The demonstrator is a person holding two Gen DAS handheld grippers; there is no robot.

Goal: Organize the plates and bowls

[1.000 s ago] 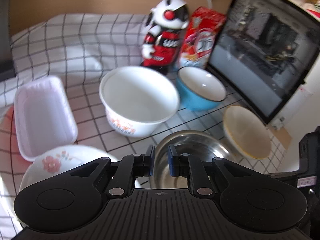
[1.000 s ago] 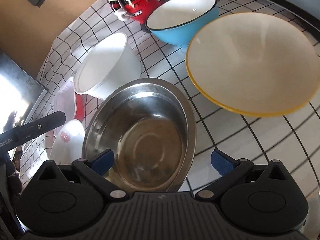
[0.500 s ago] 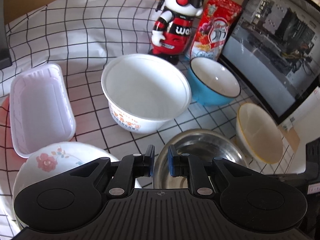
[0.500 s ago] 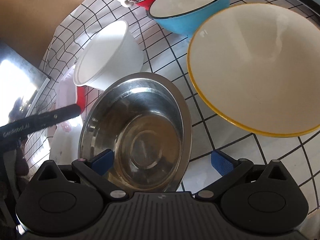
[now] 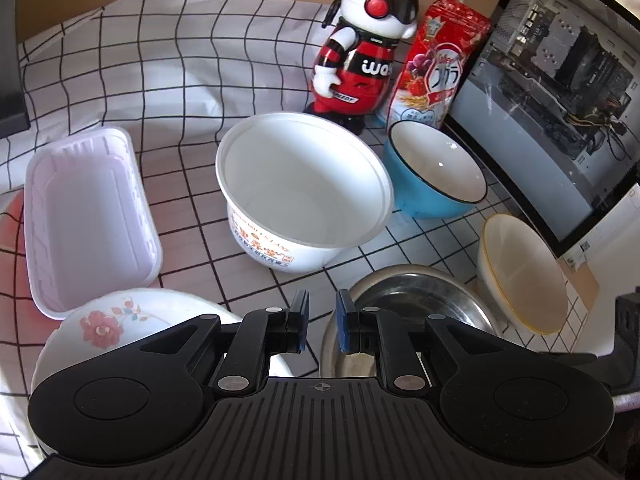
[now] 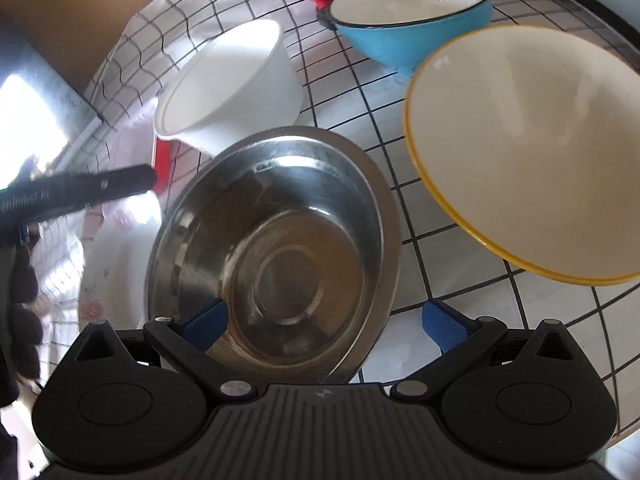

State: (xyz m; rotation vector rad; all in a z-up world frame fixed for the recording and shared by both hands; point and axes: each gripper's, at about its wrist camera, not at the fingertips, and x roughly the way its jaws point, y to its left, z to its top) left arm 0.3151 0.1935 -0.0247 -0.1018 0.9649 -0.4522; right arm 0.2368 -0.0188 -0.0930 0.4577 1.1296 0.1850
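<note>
Left hand-held gripper (image 5: 322,326): blue pads nearly together, a narrow gap between them, nothing held. Poised above the near edge of the round stainless-steel bowl (image 5: 404,300), beside the white bowl with a pink flower print (image 5: 104,324).

Right hand-held gripper (image 6: 324,322): spread wide, holding nothing, its left blue pad over the inside of the steel bowl's near rim, its right pad over bare cloth outside the rim. Whether either pad touches the rim cannot be told.

On the table, under a white cloth with a black grid (image 5: 160,64):
- large white plastic tub (image 5: 300,184), upright, orange and red print low on its wall, lettering too small to read
- light-blue enamel bowl with white inside and dark rim (image 5: 434,176), just right of the tub
- cream bowl with a yellow rim (image 5: 524,276), right of the steel bowl
- pale rectangular plastic tray (image 5: 88,216), at left, resting partly over a red plate (image 5: 12,236)

Behind them: red, white and black toy robot (image 5: 364,48), chest reading "wo…", a band lower down ending "…REDY". Next to it a red snack bag (image 5: 436,68) with fruit pictures and Japanese lettering. At right, a black-framed glass panel (image 5: 560,92) with computer parts behind it.
</note>
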